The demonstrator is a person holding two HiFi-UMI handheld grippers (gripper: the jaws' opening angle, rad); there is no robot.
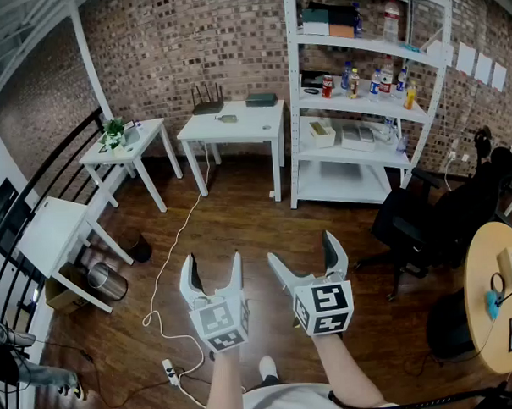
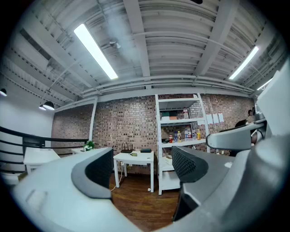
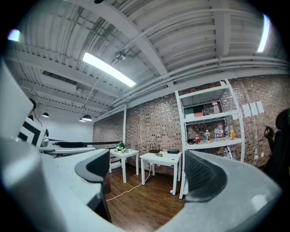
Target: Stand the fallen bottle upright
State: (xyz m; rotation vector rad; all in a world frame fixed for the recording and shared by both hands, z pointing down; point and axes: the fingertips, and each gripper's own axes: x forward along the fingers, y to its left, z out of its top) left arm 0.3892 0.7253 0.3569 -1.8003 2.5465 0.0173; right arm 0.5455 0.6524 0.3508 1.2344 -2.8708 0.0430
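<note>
A small greenish bottle lies on its side on the white table against the brick wall, far ahead of me. It shows tiny as the bottle in the left gripper view and the bottle in the right gripper view. My left gripper is held level over the wooden floor, jaws wide open and empty. Beside it my right gripper is also open and empty. Both are well short of the table. Between the jaws of the left gripper and the right gripper only the room shows.
A router and a black box share the white table. To its right a white shelf unit carries upright bottles. A plant table, bin, floor cable, office chair and round table surround the floor.
</note>
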